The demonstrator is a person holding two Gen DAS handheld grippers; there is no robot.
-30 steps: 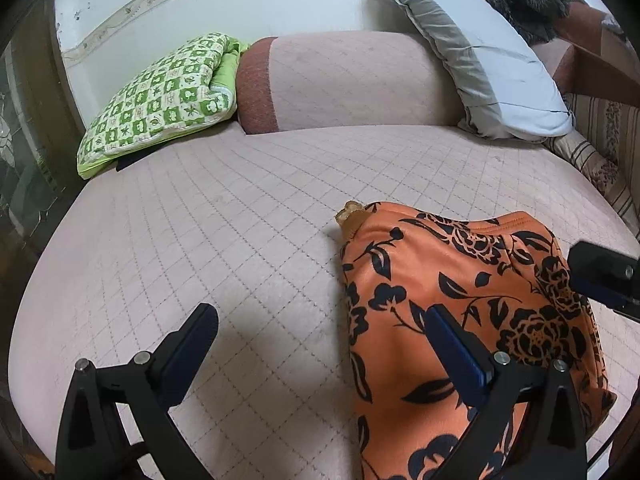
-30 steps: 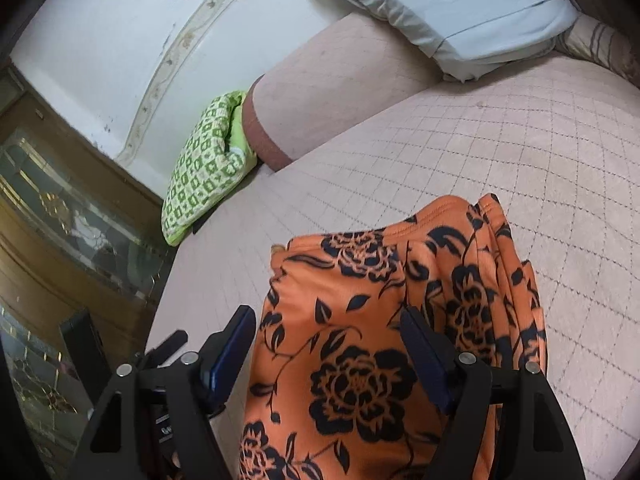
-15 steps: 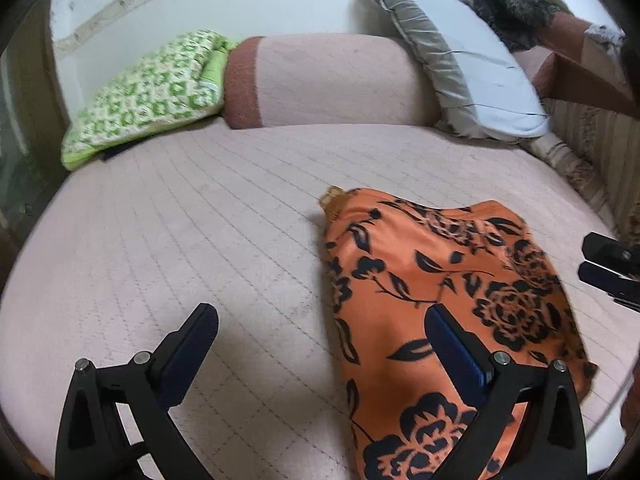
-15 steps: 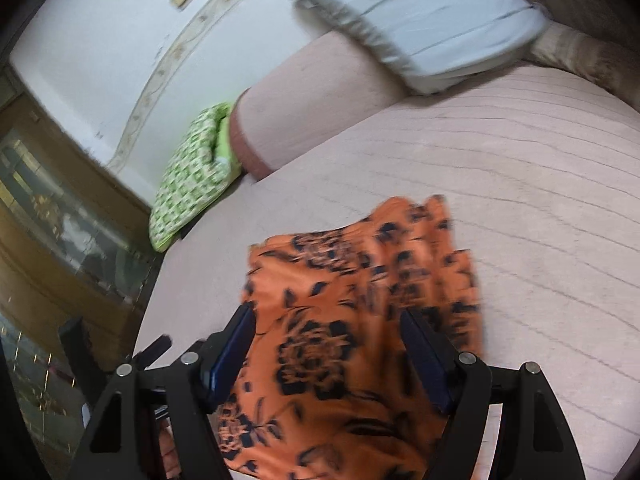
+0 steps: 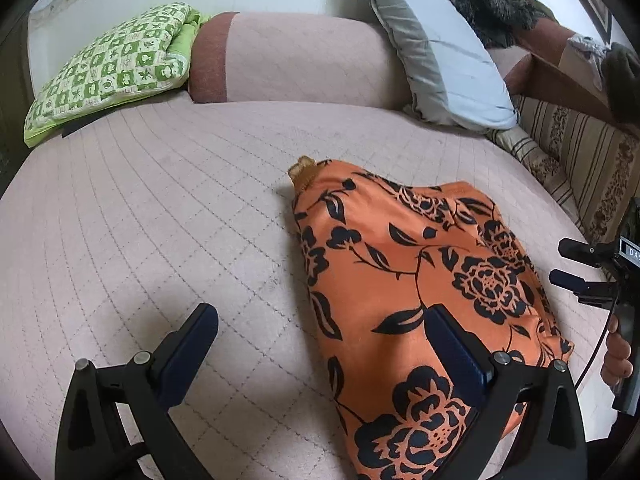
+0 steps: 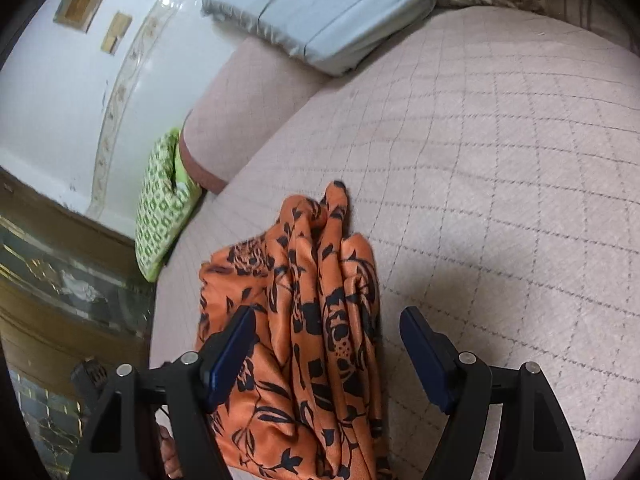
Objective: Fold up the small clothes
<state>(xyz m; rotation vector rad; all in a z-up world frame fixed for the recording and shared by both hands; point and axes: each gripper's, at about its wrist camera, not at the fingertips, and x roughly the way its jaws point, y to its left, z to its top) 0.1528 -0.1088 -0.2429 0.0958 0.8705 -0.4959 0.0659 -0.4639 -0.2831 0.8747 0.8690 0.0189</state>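
Quilted pink bedding (image 5: 168,216) carries the orange flowered garment (image 5: 420,280), already doubled over; the left gripper (image 5: 320,352) straddles its near edge, jaws spread and empty. From the right wrist, the right gripper (image 6: 326,354) gapes over the garment's bunched folds (image 6: 320,300), probably lining up a pinch.

My left gripper (image 5: 320,344) points down at a slant, its jaws spread wide with nothing pressed between the pads. My right gripper (image 6: 326,344) tilts downward too, jaws standing wide apart and gripping nothing. From the left wrist view, my right hand (image 5: 618,354) wraps around its handle at the frame's right edge.
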